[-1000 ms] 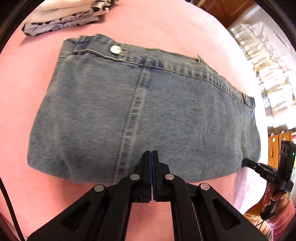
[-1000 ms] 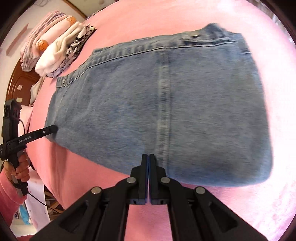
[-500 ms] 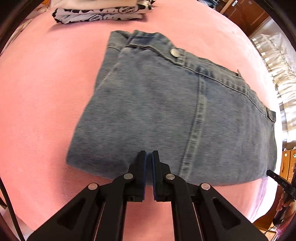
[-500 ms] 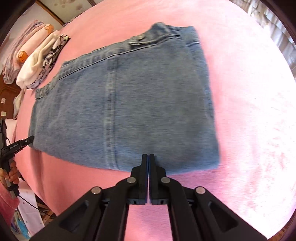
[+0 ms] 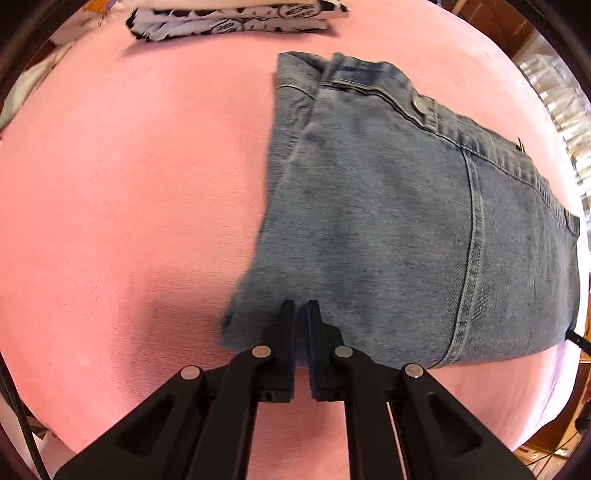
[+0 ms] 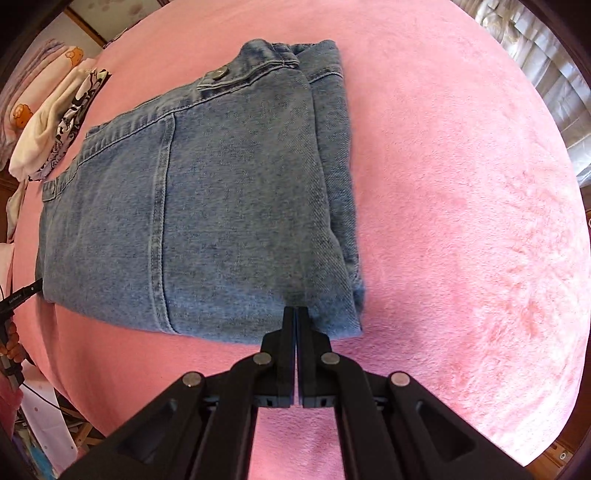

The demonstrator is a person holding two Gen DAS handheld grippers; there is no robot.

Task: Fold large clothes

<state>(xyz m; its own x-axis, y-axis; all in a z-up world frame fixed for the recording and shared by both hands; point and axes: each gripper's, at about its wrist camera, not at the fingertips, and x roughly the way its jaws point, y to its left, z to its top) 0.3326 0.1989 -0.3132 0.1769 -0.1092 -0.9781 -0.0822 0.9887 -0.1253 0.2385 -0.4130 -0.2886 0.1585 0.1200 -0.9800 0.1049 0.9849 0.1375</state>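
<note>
Blue denim jeans [image 5: 406, 229] lay folded into a thick rectangle on the pink blanket [image 5: 129, 184], waistband and metal button [image 5: 420, 103] on the far side. The left gripper [image 5: 302, 308] sat low at the near edge by the jeans' left corner, its fingers parted by a narrow slit with nothing clearly held. The right gripper [image 6: 296, 314] reached the near edge by the right corner, fingers pressed together; whether they pinched denim could not be told, and folded clothes [image 6: 51, 129] lay far left.

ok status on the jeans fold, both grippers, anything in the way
Left gripper nearly closed, right gripper shut, both empty at the near edge. Jeans folded flat on pink blanket. Nothing in the way; folded clothes stacked behind.
</note>
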